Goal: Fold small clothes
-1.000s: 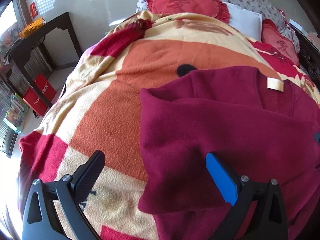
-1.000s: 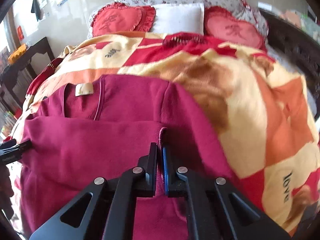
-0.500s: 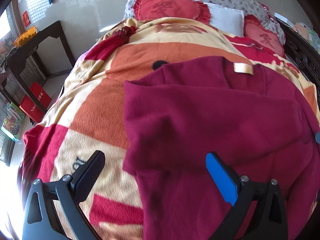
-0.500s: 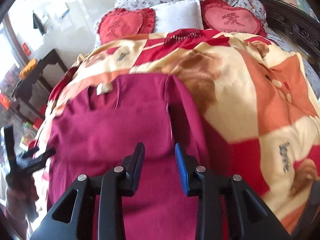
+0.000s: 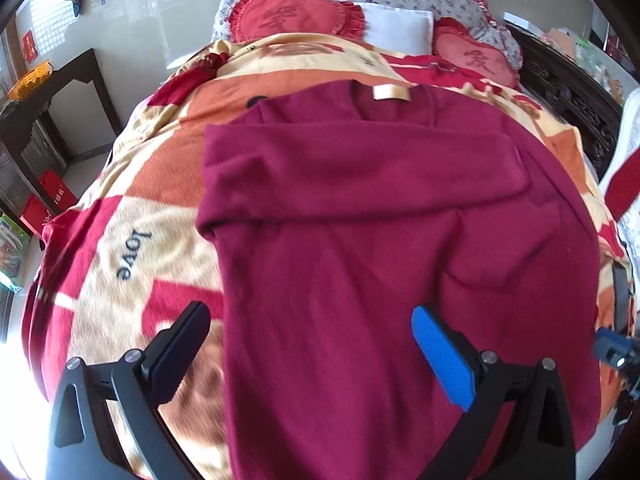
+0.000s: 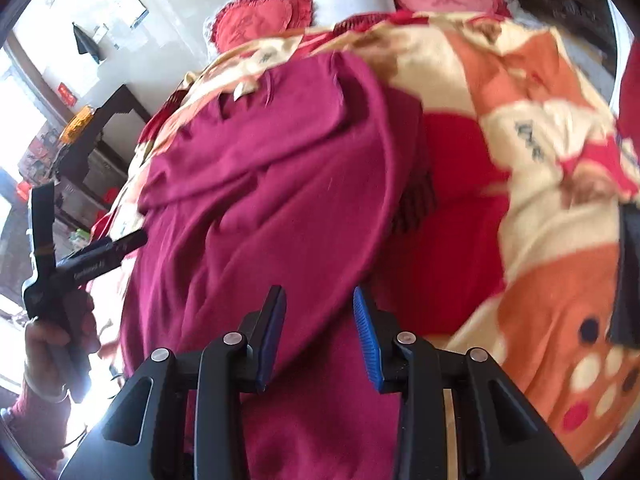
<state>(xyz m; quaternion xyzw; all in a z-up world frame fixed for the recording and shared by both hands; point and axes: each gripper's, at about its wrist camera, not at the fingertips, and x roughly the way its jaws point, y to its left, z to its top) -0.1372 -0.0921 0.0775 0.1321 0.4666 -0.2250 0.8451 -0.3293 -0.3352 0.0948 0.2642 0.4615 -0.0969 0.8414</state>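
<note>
maroon sweater [image 5: 360, 240] lies flat on the blanket [image 5: 132, 216] covering the bed, long axis running head to foot, collar and beige neck tag [image 5: 391, 93] toward the pillows [image 5: 296, 16]. one sleeve folded across the chest, forming a band from side to side. hem end cut off at the lower frame edge. left gripper [image 5: 310, 344] spread wide, holding nothing, hovering over the lower body of the sweater. right gripper [image 6: 319, 328] parted about halfway, released, above the sweater's right edge; contact with cloth unclear. right view tilted and motion-blurred.
</note>
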